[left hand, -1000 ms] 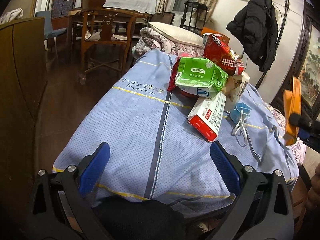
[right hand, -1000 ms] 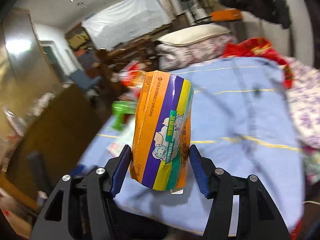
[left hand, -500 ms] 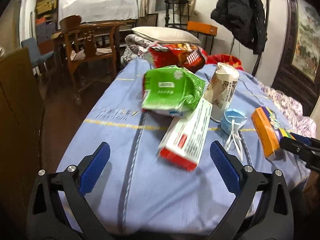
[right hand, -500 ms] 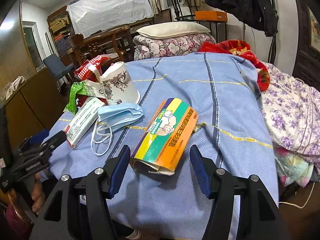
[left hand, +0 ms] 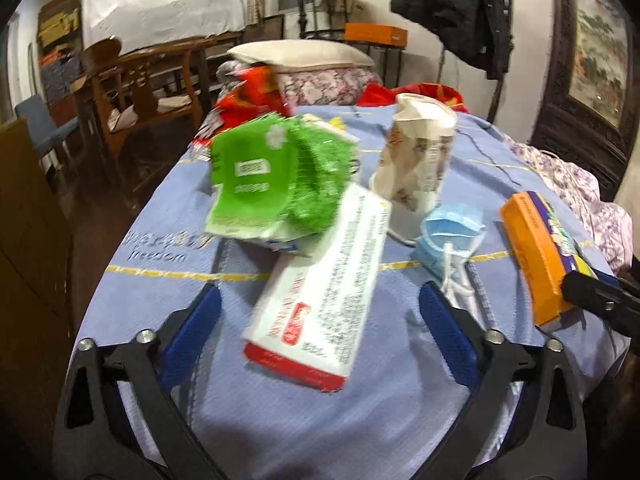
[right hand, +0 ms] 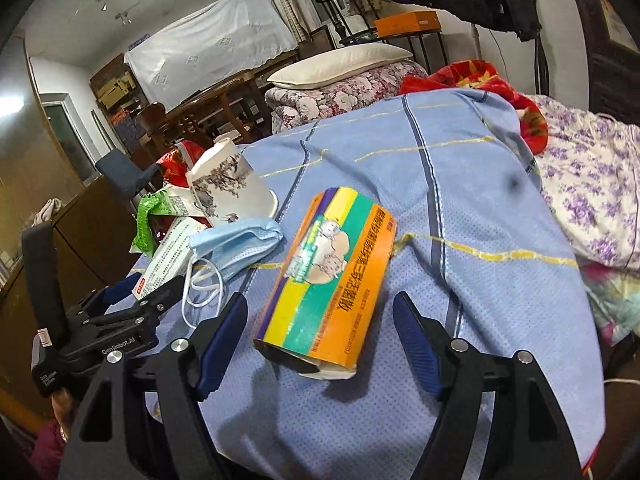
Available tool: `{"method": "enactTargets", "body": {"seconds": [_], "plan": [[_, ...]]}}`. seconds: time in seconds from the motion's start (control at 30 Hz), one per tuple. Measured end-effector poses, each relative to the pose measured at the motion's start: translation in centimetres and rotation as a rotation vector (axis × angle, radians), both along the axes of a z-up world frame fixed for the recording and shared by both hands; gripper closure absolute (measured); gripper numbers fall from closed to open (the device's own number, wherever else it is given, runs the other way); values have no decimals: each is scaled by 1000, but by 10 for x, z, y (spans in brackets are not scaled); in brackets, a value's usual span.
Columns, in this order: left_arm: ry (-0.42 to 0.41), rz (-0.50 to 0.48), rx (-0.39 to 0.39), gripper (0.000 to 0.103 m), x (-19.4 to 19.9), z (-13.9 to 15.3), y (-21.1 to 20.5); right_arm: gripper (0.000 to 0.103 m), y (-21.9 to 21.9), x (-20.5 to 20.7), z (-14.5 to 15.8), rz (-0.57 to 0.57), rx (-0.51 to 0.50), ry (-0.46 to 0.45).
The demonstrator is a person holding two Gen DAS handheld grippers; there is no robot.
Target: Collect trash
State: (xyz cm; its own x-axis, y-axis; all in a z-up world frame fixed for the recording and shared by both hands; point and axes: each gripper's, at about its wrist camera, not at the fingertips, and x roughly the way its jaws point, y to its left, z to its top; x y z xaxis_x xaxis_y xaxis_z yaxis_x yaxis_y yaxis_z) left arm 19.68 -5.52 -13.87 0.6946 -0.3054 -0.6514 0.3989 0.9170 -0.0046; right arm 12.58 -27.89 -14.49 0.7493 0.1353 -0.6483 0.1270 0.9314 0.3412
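The trash is gathered into one loose cluster on the blue bedspread (right hand: 480, 208), but nothing shows a bin or bag, so the collecting looks only partly done.

The orange box (right hand: 332, 280) lies flat on the cloth at the right of the cluster, between the blue pads of the right gripper (right hand: 320, 336). Those jaws have just been opening and stand clear of its sides.

To its left lie the blue face mask (left hand: 450, 232), the paper cup (left hand: 416, 160) on its side, the green packet (left hand: 272, 184) and the red-and-white box (left hand: 320, 300).

The left gripper (left hand: 320, 320) straddles this box, its jaws wide, having just narrowed, gripping nothing.
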Motion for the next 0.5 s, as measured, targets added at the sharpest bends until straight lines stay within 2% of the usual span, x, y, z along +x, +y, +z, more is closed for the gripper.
{"method": "enactTargets", "body": {"seconds": [0.03, 0.13, 0.2, 0.3, 0.5], "plan": [[-1, -19, -5, 27, -3, 0, -1, 29, 0, -1, -1, 0, 2, -8], [-18, -57, -22, 40, -14, 2, -1, 29, -1, -3, 1, -5, -1, -15], [-37, -79, -53, 41, -25, 5, 2, 29, -1, -5, 1, -10, 1, -19], [5, -101, -107, 41, -35, 2, 9, 29, -6, -9, 2, -22, 16, -28], [29, -80, -93, 40, -26, -2, 5, 29, -8, -11, 1, -25, 32, -36]]}}
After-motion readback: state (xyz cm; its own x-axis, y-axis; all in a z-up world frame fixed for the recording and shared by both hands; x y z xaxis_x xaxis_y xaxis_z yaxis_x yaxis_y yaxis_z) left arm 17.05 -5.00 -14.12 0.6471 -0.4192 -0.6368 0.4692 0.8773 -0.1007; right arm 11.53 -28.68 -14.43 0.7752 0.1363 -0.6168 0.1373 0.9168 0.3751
